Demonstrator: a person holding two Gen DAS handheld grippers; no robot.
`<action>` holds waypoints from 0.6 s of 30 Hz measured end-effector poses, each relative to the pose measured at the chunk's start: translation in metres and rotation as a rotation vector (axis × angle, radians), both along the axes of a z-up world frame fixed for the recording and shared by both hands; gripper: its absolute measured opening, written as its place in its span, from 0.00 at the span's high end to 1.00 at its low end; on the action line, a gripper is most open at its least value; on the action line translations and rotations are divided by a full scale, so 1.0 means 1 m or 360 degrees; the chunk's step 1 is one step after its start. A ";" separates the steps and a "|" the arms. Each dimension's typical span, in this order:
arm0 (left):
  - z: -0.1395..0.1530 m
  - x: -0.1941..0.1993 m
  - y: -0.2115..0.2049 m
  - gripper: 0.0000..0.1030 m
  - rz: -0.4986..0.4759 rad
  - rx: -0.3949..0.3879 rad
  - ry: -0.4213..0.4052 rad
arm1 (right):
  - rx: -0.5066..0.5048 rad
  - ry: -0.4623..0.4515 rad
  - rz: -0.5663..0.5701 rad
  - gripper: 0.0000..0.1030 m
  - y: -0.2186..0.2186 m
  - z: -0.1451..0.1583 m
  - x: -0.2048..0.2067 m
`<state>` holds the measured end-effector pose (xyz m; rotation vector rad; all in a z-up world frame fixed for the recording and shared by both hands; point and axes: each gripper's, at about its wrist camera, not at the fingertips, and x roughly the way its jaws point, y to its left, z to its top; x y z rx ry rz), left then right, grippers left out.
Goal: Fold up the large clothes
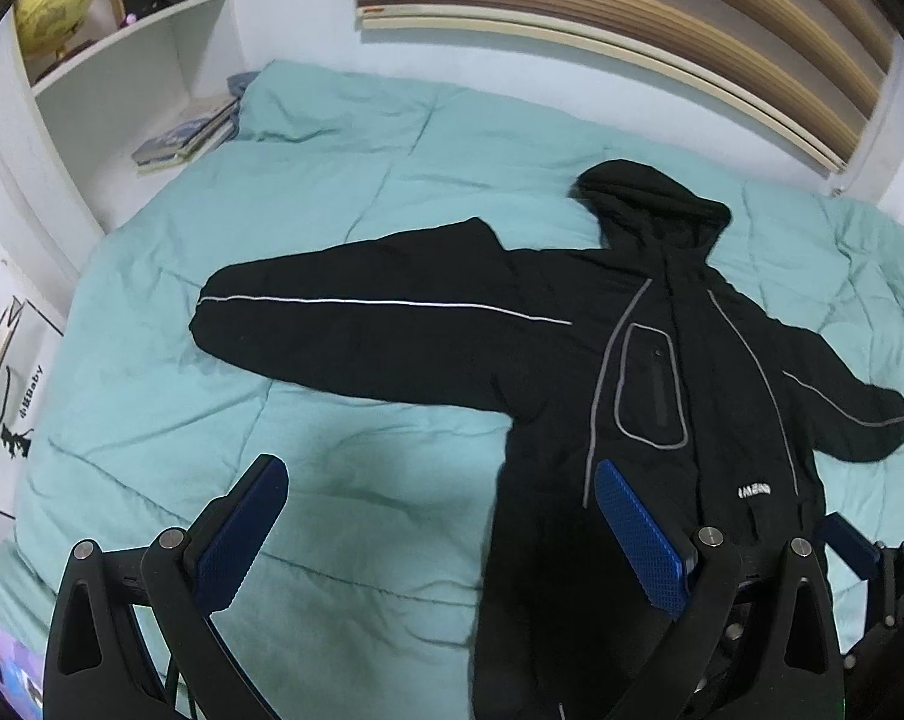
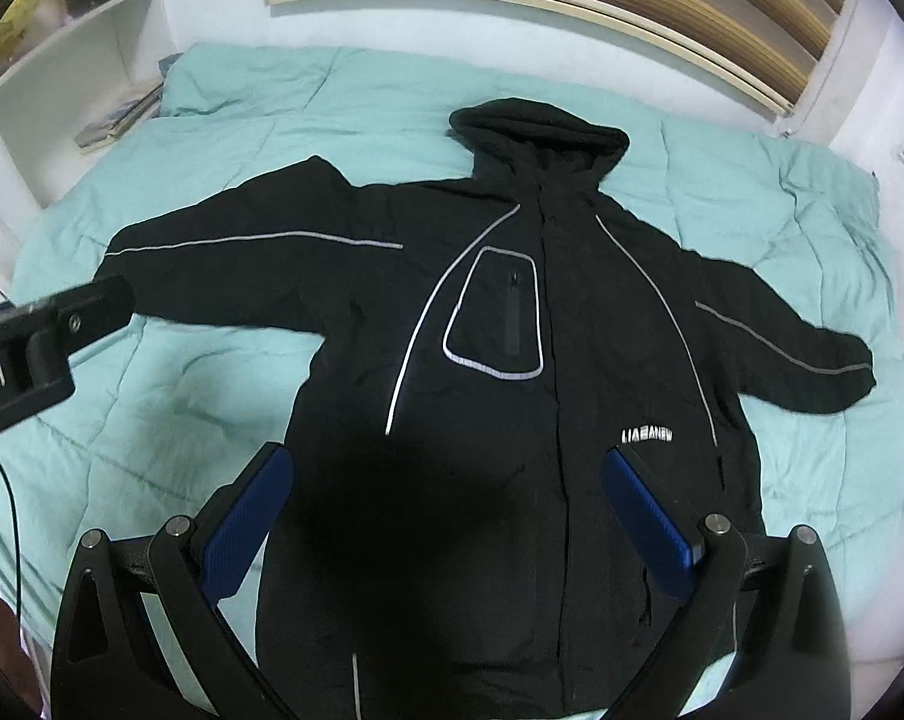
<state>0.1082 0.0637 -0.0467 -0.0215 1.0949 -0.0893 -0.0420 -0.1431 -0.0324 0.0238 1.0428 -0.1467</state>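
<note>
1. Jacket [image 2: 512, 360]: black, hooded, spread flat and front up on the green quilt [image 2: 212, 396] of the bed.
2. Sleeves: both stretched out sideways, left sleeve [image 1: 356, 336] and right sleeve [image 2: 782, 342] lying flat on the quilt, well apart from each other.
3. Hood [image 2: 542, 132]: pointing toward the headboard end, not tucked.
4. Left gripper [image 1: 440, 534]: jaws apart, holding nothing, hovering above the quilt just beside the jacket's lower left edge.
5. Right gripper [image 2: 446, 522]: jaws apart, holding nothing, hovering above the lower front of the jacket.
6. Progress: judged as start of task. No fold visible anywhere.
7. Remaining, as judged: sleeves to fold inward over the body, hood to fold down, body to fold into a compact stack.
</note>
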 end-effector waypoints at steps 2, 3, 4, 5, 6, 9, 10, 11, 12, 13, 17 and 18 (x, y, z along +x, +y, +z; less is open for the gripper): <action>-0.007 0.012 0.007 0.01 0.0028 0.0007 0.0009 | 0.0000 0.0007 0.0005 0.00 0.000 -0.003 0.015; -0.012 0.019 0.011 0.01 0.0046 0.0014 0.0024 | 0.0000 0.0013 0.0006 0.00 0.001 -0.005 0.022; -0.017 0.025 0.017 0.01 0.0068 0.0016 0.0036 | 0.0000 0.0021 0.0008 0.00 0.002 -0.008 0.028; -0.024 0.034 0.025 0.01 0.0102 0.0027 0.0049 | 0.0001 0.0029 0.0012 0.00 0.002 -0.010 0.035; -0.028 0.040 0.030 0.01 0.0122 0.0034 0.0035 | 0.0003 0.0036 0.0018 0.00 0.002 -0.013 0.042; -0.044 0.062 0.057 0.01 0.0217 0.0054 0.0017 | 0.0002 0.0049 0.0032 0.00 0.008 -0.019 0.064; -0.049 0.068 0.066 0.01 0.0248 0.0063 0.0015 | 0.0007 0.0051 0.0040 0.00 0.010 -0.022 0.072; -0.055 0.077 0.081 0.01 0.0295 0.0059 0.0018 | 0.0011 0.0054 0.0048 0.00 0.012 -0.024 0.078; -0.060 0.083 0.090 0.01 0.0321 0.0039 0.0014 | 0.0018 0.0059 0.0059 0.00 0.015 -0.027 0.086; -0.065 0.090 0.103 0.01 0.0361 0.0017 0.0016 | 0.0023 0.0067 0.0072 0.00 0.018 -0.031 0.094; -0.088 0.119 0.153 0.01 0.0513 -0.0051 -0.0008 | 0.0041 0.0084 0.0138 0.00 0.032 -0.046 0.124; -0.095 0.126 0.168 0.01 0.0555 -0.0068 -0.0023 | 0.0037 0.0084 0.0159 0.00 0.037 -0.050 0.132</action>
